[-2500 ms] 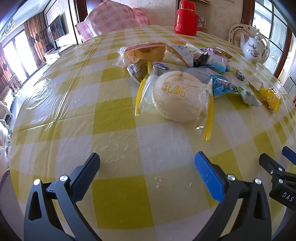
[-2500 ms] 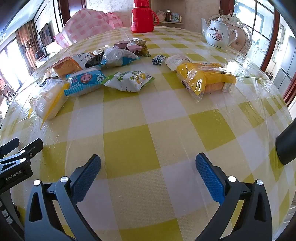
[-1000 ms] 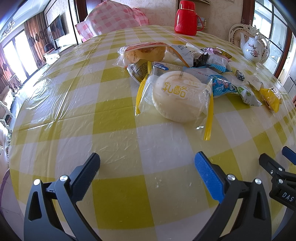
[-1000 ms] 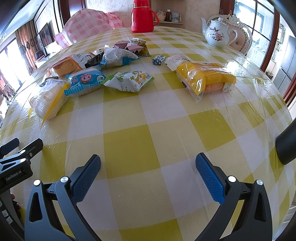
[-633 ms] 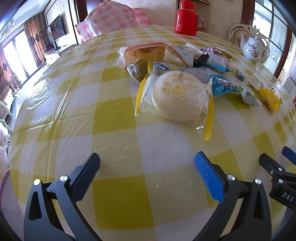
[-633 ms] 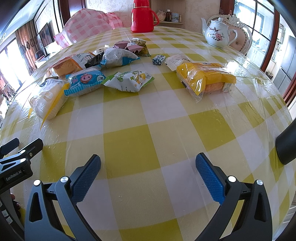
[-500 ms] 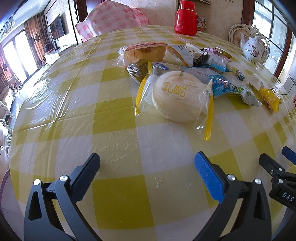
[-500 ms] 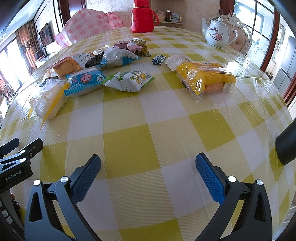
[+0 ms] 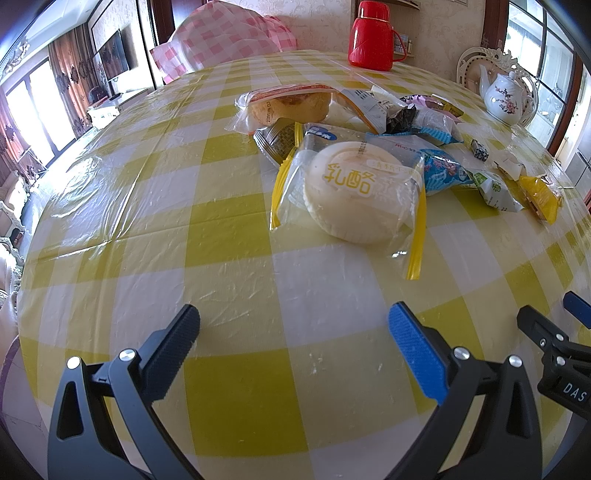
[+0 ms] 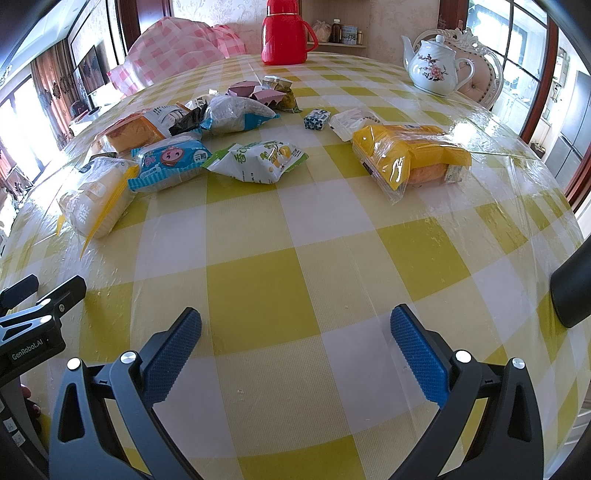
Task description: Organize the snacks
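Several packaged snacks lie scattered on the yellow-checked table. A round white cheese bun in a clear bag lies just ahead of my left gripper, which is open and empty above the near table edge. Behind the bun lie a bagged golden bun and a blue packet. My right gripper is open and empty over bare cloth. Ahead of it lie a yellow bread bag, a green-white packet, a blue pig packet and the cheese bun.
A red thermos stands at the table's far edge and a white flowered teapot at the far right. A pink checked cushion sits beyond the table. The other gripper shows at the side of each view.
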Demonstrator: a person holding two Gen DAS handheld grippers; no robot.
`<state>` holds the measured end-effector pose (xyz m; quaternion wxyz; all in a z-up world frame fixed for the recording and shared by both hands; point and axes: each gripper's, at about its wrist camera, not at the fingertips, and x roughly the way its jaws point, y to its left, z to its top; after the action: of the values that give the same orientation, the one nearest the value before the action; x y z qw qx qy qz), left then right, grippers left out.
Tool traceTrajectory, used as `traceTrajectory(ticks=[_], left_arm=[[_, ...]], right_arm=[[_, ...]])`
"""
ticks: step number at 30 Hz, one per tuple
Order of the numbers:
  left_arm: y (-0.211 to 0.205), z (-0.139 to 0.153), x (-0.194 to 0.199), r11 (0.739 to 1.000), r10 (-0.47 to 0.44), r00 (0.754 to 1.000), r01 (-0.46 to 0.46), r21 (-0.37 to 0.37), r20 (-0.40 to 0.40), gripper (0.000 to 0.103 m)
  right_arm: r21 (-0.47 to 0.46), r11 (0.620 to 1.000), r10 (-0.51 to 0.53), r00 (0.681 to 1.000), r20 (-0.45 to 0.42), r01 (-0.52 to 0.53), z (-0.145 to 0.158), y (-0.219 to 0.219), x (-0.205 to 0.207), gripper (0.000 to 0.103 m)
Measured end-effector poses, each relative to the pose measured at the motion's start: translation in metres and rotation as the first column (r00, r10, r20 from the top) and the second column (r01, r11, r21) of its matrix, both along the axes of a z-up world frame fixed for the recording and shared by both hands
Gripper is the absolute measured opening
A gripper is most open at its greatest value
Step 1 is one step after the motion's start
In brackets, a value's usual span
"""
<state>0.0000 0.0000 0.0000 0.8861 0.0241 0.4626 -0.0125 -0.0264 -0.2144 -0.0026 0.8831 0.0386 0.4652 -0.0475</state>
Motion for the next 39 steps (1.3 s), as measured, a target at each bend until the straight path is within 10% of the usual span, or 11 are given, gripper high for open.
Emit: traceTrajectory(ticks=[39], left_arm=[[0.013, 0.001, 0.010, 1.000, 0.013, 1.000, -0.013, -0.022, -0.018, 0.102]], right_arm=[[0.002, 0.998, 0.067, 0.996, -0.055, -0.067, 0.001, -0.001, 0.002, 0.099]])
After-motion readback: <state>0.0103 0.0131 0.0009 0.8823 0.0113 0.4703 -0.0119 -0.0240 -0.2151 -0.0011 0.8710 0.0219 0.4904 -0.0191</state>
